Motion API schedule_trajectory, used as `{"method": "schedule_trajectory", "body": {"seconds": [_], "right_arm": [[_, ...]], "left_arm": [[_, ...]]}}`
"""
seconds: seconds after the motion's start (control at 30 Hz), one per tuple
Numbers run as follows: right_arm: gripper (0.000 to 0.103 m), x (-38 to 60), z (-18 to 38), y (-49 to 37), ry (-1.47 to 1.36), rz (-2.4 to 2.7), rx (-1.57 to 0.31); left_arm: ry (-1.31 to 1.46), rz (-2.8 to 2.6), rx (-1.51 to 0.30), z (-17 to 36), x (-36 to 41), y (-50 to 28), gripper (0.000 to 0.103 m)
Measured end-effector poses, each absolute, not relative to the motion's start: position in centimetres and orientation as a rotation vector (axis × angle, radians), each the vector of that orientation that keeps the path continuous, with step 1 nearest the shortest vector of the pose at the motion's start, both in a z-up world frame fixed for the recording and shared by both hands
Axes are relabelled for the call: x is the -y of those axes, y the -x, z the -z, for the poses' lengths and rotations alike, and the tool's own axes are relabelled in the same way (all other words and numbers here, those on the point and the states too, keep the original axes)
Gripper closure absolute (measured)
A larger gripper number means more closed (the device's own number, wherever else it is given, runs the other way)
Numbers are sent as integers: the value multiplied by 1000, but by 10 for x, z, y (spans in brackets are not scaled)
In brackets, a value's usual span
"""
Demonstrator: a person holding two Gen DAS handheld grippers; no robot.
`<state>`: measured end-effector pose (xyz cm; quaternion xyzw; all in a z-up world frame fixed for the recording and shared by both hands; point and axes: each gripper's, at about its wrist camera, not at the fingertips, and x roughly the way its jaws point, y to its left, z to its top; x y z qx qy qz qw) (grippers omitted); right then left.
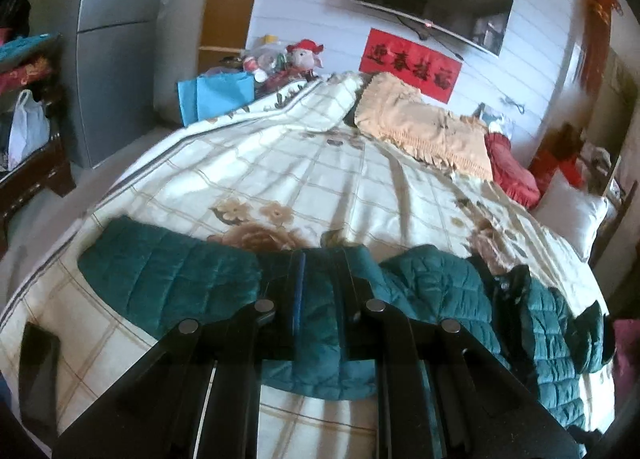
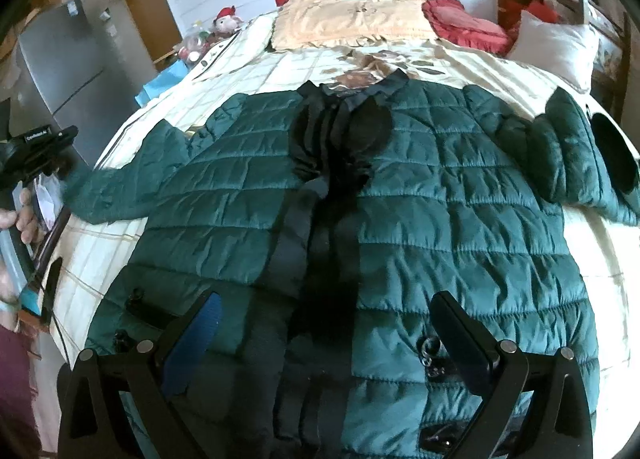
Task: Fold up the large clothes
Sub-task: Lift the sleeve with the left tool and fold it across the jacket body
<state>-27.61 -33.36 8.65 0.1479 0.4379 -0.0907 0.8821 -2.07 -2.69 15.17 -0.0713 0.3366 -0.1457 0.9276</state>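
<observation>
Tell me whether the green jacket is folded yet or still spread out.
Spread out. The green jacket lies flat, front up, on the bed, body unfolded, both sleeves out to the sides.

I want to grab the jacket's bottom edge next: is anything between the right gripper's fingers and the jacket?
Nothing visible does. The right gripper hangs open directly over the lower front of the jacket, and only the jacket's own dark placket lies beneath it.
</observation>
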Motion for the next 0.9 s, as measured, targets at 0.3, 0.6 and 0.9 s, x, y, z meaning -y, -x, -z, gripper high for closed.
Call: {"method": "schedule_trajectory", "body": {"seconds": [0.3,0.6,0.9], "right_arm": [[0,342,-80,282,-339,192,-923],[0,335,-71,272,-332,178,-959],[0,326,-67,262,-304,175,-990]], "left_arm": [[482,177,-891,-89,-52,-7,83],[719,-109,-914,-35,-155,-19,37],[747,-222,-875,-19,-174,-55,32]]}}
